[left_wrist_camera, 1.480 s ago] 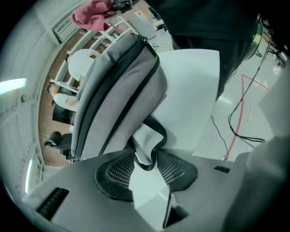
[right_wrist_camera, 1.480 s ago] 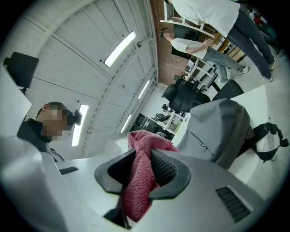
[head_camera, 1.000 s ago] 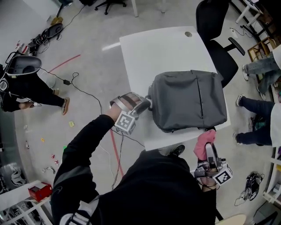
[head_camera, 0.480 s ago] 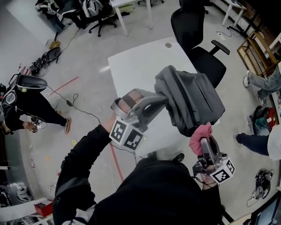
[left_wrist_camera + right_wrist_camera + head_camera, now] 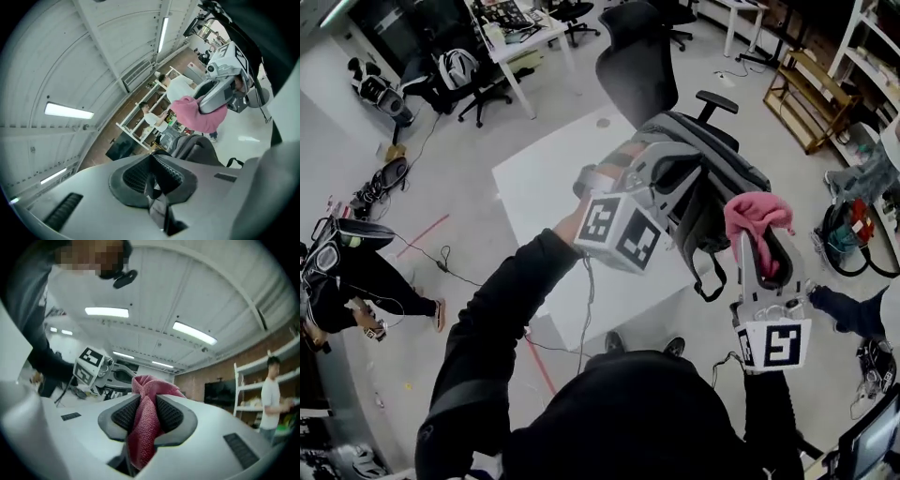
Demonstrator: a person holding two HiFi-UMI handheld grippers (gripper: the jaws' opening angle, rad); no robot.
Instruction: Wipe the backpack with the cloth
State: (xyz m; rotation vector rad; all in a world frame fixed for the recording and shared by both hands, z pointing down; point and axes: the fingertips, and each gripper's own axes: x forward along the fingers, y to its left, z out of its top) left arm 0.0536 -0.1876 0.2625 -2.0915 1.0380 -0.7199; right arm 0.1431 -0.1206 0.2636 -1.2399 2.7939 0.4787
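1. My left claw [image 5: 675,167] is pressed tight together. It pinches a thin grey strap [image 5: 157,199] that belongs to the backpack [image 5: 717,183].
2. In the left gripper view, the strap is squeezed between my two dark pads [image 5: 136,177]. It runs back toward the camera.
3. The backpack is grey. It hangs from my left claw, up in the air, over the far right side of the white table [image 5: 539,187].
4. Some black straps [image 5: 710,272] dangle down under the backpack.
5. My right claw [image 5: 752,251] pinches the pink cloth [image 5: 757,217].
6. In the right gripper view, the cloth fills the gap between the ribbed pads [image 5: 124,413]. A soft bunch of it pokes out past the tips.
7. In the head view, the cloth is just beside the backpack, on its right side. I cannot tell if the two touch.
8. Each claw has a cube with black and white squares at the end near me. The left cube [image 5: 619,230] is under the backpack in the picture. The right cube [image 5: 772,344] is low on the right.
9. A black chair [image 5: 637,47] stands at the far side of the table.
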